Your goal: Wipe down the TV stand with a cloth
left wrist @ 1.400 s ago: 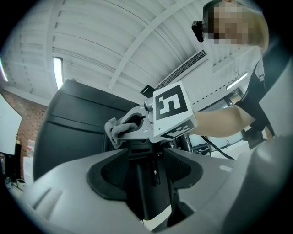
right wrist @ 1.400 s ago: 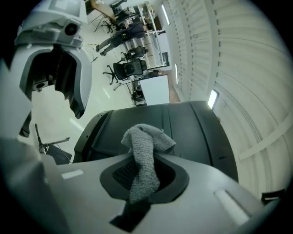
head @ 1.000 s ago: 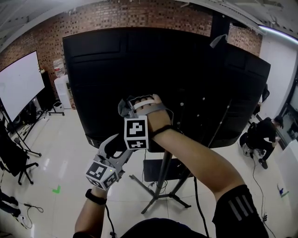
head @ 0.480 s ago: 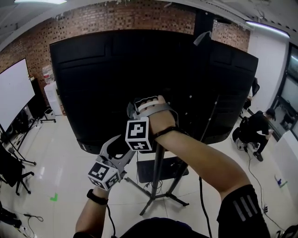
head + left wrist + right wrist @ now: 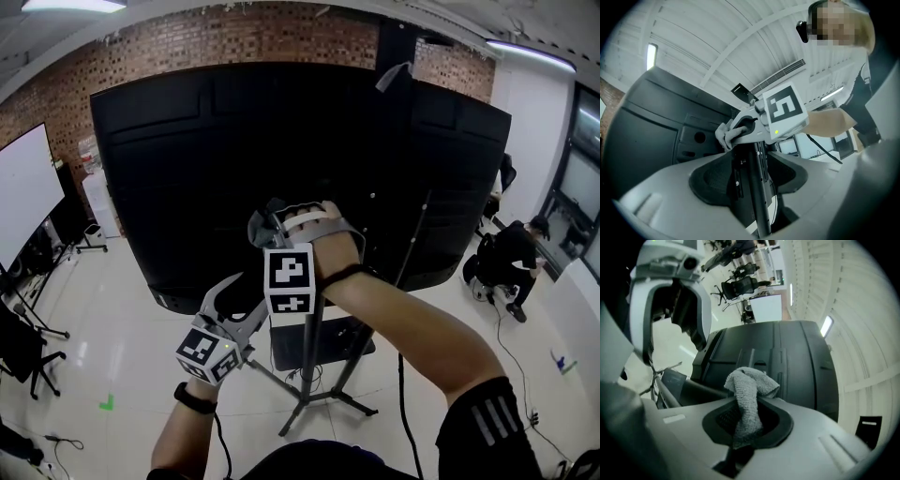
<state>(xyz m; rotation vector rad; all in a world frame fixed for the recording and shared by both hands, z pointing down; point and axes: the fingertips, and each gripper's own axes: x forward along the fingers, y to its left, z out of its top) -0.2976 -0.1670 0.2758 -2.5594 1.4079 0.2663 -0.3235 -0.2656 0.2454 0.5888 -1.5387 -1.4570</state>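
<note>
A big black TV (image 5: 187, 169), seen from its back, is mounted on a black stand pole (image 5: 309, 361) with tripod legs (image 5: 352, 401). My right gripper (image 5: 272, 217) is shut on a grey cloth (image 5: 261, 225) and holds it against the TV's back, just above the pole. The cloth (image 5: 747, 399) bunches up out of the closed pads in the right gripper view. My left gripper (image 5: 246, 298) hangs lower left, open and holding nothing. In the left gripper view the pole (image 5: 757, 197) shows through the gap between its jaws, with the cloth (image 5: 723, 136) above.
A black tray (image 5: 323, 342) sits low on the stand and cables trail on the pale floor. A white screen (image 5: 23, 187) and an office chair (image 5: 19, 337) stand at the left. A person (image 5: 511, 248) crouches at the right. A brick wall is behind.
The head view has drifted, so the TV now sits further left. My right gripper with the cloth has shifted slightly down and left on the TV's back. The left gripper has barely moved.
</note>
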